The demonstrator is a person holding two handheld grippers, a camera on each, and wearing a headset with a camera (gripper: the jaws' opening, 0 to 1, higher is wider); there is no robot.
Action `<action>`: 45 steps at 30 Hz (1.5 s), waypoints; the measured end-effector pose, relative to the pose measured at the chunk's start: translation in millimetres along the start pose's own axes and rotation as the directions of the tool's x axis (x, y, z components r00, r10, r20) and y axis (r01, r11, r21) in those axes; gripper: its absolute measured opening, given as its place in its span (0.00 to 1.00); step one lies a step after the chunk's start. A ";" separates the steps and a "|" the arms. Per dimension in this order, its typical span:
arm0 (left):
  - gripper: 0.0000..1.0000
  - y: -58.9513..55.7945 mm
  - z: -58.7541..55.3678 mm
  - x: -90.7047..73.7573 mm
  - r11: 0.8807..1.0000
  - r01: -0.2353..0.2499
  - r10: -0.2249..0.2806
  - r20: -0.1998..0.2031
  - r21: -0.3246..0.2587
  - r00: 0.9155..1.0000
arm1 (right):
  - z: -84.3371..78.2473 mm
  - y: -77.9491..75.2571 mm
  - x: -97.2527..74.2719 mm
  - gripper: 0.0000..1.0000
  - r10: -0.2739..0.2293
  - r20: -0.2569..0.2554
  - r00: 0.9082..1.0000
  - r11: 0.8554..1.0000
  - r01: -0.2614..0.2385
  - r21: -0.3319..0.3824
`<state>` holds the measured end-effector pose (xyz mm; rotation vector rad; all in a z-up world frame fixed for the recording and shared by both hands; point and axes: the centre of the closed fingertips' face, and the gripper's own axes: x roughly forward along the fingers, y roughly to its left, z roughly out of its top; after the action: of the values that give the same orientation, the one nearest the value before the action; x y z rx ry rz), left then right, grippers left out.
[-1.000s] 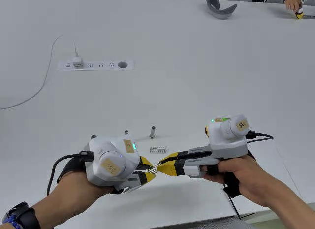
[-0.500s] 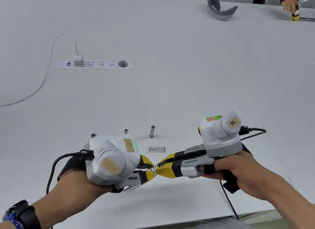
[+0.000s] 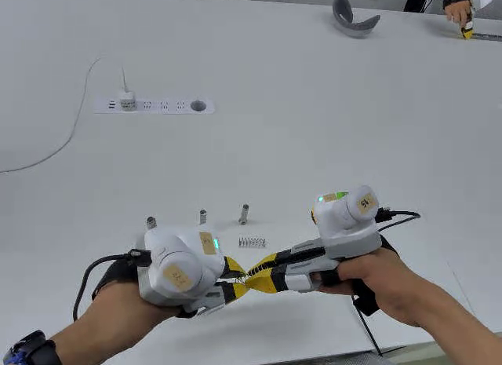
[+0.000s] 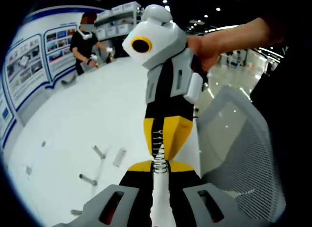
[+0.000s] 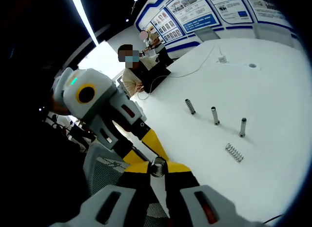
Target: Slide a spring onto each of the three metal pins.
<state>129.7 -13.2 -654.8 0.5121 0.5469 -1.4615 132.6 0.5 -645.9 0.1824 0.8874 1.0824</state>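
Three metal pins stand upright in a row on the white table: left pin (image 3: 151, 222), middle pin (image 3: 202, 217), right pin (image 3: 244, 213). In the right gripper view the left pin (image 5: 189, 106) looks ribbed, as if a spring sits on it. A loose spring (image 3: 252, 242) lies just in front of the right pin. Above the table's front edge, my left gripper (image 3: 235, 277) and right gripper (image 3: 255, 275) meet tip to tip. A short spring (image 4: 157, 148) runs between them, one end in each pair of shut yellow jaws. Its round end (image 5: 157, 167) shows between the right jaws.
A white power strip (image 3: 153, 105) with a plugged-in adapter and a cable lies at the back left. A grey curved object (image 3: 353, 12) rests at the far edge, beside another person's hand (image 3: 461, 5). A mesh chair (image 4: 243, 154) stands below the table's front edge.
The two grippers have closed in on each other, so less of the spring shows between their tips. The right gripper has shifted left and slightly down.
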 end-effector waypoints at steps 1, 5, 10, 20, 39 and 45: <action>0.11 0.3 -1.0 0.0 1.000 -0.002 0.002 0.000 -0.001 1.000 | 0.0 -0.3 0.7 0.12 -0.003 -0.001 1.000 1.000 0.003 0.001; 0.11 1.7 -5.0 -2.0 1.000 -0.012 0.012 0.010 -0.025 1.000 | 0.8 -0.2 4.3 0.12 -0.010 -0.012 1.000 1.000 0.010 0.001; 0.11 2.3 -10.8 -4.4 0.999 -0.016 0.016 0.007 -0.029 1.000 | 2.2 1.3 7.1 0.12 -0.010 -0.016 1.000 1.000 0.010 0.000; 0.13 8.0 -21.7 -11.6 0.996 -0.031 0.032 0.016 -0.083 0.999 | 4.4 1.8 6.7 0.12 -0.016 -0.021 1.000 1.000 0.016 0.003; 0.17 36.4 -59.4 -31.9 0.965 -0.125 0.132 0.016 -0.233 0.991 | 5.4 -14.6 2.7 0.12 -0.115 -0.012 0.993 0.993 0.115 0.003; 0.18 44.7 -70.6 -37.0 0.951 -0.151 0.161 0.015 -0.269 0.987 | 6.5 -20.3 2.8 0.12 -0.138 -0.020 0.990 0.990 0.138 0.000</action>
<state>170.7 62.1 -686.6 0.3073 0.6486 -1.2213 151.7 -5.4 -654.0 0.1100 0.9054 0.9558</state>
